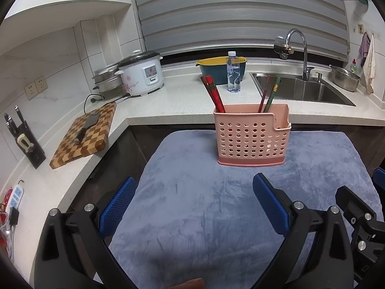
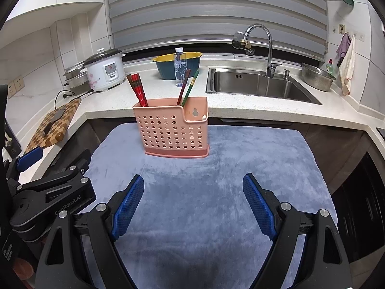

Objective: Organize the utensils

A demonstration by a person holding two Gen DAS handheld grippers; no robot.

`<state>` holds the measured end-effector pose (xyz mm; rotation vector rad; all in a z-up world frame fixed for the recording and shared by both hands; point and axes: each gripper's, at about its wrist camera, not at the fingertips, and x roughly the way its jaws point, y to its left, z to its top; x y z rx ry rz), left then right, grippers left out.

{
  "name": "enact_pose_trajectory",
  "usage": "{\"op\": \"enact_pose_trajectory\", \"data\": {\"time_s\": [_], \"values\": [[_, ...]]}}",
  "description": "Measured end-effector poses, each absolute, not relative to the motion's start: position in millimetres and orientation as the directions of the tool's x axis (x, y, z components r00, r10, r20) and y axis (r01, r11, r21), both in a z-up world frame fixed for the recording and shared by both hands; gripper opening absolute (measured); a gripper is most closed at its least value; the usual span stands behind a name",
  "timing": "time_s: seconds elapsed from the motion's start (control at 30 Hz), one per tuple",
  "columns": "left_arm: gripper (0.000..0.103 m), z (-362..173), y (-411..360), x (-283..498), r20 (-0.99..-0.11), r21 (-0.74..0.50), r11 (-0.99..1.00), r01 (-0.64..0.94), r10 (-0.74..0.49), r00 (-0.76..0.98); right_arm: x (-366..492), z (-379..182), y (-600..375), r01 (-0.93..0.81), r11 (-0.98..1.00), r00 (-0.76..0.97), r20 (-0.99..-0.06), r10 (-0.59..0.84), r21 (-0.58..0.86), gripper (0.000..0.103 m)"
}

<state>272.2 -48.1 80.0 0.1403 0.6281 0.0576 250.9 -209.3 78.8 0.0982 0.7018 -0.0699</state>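
Hovering empty, jaws wide: left gripper (image 1: 193, 203), right gripper (image 2: 193, 201) over blue cloth (image 2: 204, 168). Pink utensil basket (image 2: 172, 130) at 12 o'clock, red chopsticks (image 2: 138, 90) leaning 11 o'clock. Risk, by judgement: careless reach tips light basket, spills sticks.

I count one pink holder (image 2: 173, 130), one red chopstick bundle (image 2: 137, 89), two loose chopsticks (image 2: 187, 88), one bottle (image 2: 180, 66), one rice cooker (image 2: 104, 69).

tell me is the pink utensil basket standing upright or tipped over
Upright. The pink basket sits flat on its base on the blue cloth, with chopsticks leaning out of its open top.
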Motion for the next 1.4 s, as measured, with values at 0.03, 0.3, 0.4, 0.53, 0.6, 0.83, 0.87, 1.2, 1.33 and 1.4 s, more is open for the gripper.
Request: {"op": "enact_pose_trajectory", "data": {"time_s": [0.03,0.3,0.4,0.53,0.6,0.83,0.87,1.2,1.33,1.4], "values": [[0.094,79.8,-48.6,271.9,-0.582,0.148,0.989,-0.011,0.096,0.807,249.6,78.9,-209.2,0.097,0.993,0.761,-0.648,-0.032,0.066,0.081],[0.094,79.0,-49.2,271.1,-0.587,0.145,0.989,-0.001,0.087,0.805,244.4,79.2,-209.6,0.102,0.993,0.759,-0.649,-0.038,0.060,0.081],[0.094,78.3,-47.8,271.5,-0.595,0.130,0.991,-0.001,0.079,0.800,244.4,79.5,-209.6,0.101,0.993,0.759,-0.650,-0.040,0.057,0.081],[0.094,77.4,-46.0,271.0,-0.597,0.120,0.993,-0.012,0.082,0.798,246.4,79.5,-209.4,0.101,0.993,0.758,-0.650,-0.042,0.053,0.081],[0.094,77.0,-44.7,271.2,-0.599,0.118,0.993,-0.016,0.084,0.796,246.4,79.7,-209.6,0.101,0.993,0.758,-0.651,-0.042,0.053,0.081],[0.094,77.3,-42.9,271.0,-0.598,0.119,0.993,-0.018,0.086,0.797,245.6,79.6,-209.5,0.100,0.994,0.759,-0.650,-0.043,0.050,0.081],[0.094,77.3,-42.8,270.9,-0.598,0.119,0.993,-0.017,0.086,0.797,246.0,79.6,-209.4,0.100,0.994,0.759,-0.650,-0.043,0.051,0.081],[0.094,77.8,-42.0,269.1,-0.597,0.129,0.992,-0.009,0.085,0.798,245.4,79.0,-208.8,0.100,0.994,0.759,-0.650,-0.044,0.050,0.081],[0.094,77.7,-43.0,269.6,-0.600,0.134,0.991,-0.005,0.085,0.795,245.1,79.4,-208.7,0.103,0.993,0.759,-0.649,-0.045,0.051,0.081],[0.094,77.6,-42.2,269.7,-0.603,0.126,0.992,-0.006,0.081,0.794,244.7,78.9,-209.0,0.104,0.993,0.760,-0.649,-0.046,0.051,0.081]]}}
